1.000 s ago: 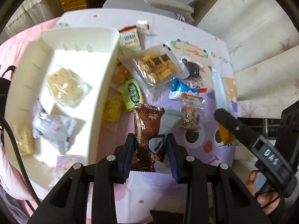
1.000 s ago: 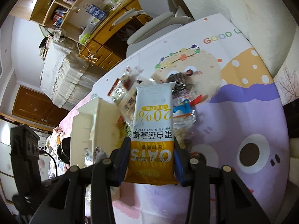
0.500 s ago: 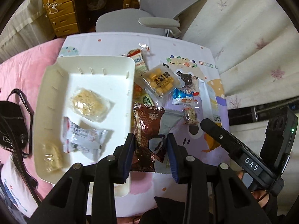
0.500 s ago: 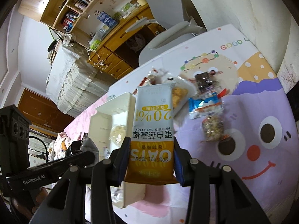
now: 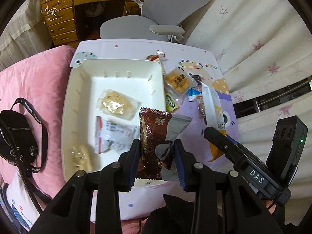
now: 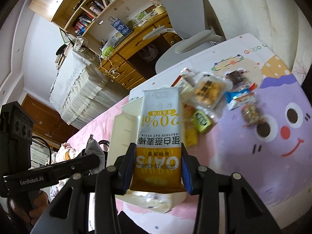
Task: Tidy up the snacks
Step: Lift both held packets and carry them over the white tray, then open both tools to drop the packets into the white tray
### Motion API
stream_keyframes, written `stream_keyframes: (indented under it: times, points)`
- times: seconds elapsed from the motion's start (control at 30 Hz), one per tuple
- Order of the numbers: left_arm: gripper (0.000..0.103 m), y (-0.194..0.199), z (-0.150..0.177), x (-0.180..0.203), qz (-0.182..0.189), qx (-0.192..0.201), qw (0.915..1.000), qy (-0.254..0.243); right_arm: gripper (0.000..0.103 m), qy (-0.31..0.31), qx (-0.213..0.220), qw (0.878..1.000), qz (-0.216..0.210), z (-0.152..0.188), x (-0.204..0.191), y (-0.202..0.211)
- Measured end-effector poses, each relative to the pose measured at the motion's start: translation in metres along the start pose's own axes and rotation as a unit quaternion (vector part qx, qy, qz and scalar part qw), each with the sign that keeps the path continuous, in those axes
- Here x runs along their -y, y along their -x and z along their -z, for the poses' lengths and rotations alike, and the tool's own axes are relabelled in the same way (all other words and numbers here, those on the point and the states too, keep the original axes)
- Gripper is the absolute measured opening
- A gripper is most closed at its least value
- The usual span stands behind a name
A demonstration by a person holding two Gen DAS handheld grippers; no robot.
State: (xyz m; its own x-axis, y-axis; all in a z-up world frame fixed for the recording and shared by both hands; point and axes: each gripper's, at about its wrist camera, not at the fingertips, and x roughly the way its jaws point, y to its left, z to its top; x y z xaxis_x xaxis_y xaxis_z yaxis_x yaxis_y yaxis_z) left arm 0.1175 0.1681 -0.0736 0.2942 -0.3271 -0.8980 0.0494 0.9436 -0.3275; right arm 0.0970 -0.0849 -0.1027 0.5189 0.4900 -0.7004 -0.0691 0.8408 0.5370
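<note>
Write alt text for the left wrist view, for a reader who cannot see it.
The left gripper is shut on a brown snack packet, held above the near edge of a white tray containing three wrapped snacks. More snacks lie loose on a cartoon-print tablecloth to the right, where the right gripper holds an oat bar.

The right gripper (image 6: 158, 165) is clamped on an oat bar packet (image 6: 159, 136), white above and orange below, held upright between its blue-padded fingers (image 6: 130, 167). Behind the packet stands a white tray (image 6: 121, 130) on a pink cover. To the right, loose snacks lie on a cartoon tablecloth (image 6: 273, 156): a clear pack of yellow biscuits (image 6: 209, 91), a green packet (image 6: 201, 120), a blue wrapper (image 6: 237, 97) and a small nut bar (image 6: 251, 115). At lower left the left gripper (image 6: 58, 169) reaches in, a grey wrapper edge (image 6: 92, 148) at its tip. A grey chair (image 6: 187, 42) and a wooden desk (image 6: 128, 62) stand beyond the table.
</note>
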Motion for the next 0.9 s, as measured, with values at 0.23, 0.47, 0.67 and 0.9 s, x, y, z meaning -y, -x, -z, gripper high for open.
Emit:
stream_keyframes:
  times: [0.23,0.47,0.67,0.9]
  points:
    - [0.033,0.015,0.015,-0.044,0.004,0.016,0.9998,-0.01,0.042,0.011,0.005,1.0,0.0,0.033,-0.042,-0.016]
    - [0.033,0.02,0.023,-0.079,0.007,0.029,0.9995,-0.004,0.042,0.025,0.003,1.0,0.004,0.051,-0.07,-0.028]
    - [0.061,0.018,0.027,-0.094,0.01,0.031,0.9995,0.006,0.043,0.012,-0.006,1.0,0.024,0.059,-0.073,-0.034]
    - [0.061,0.013,0.03,-0.083,0.012,0.026,0.9994,-0.022,0.044,-0.004,-0.007,0.999,0.043,0.07,-0.067,-0.031]
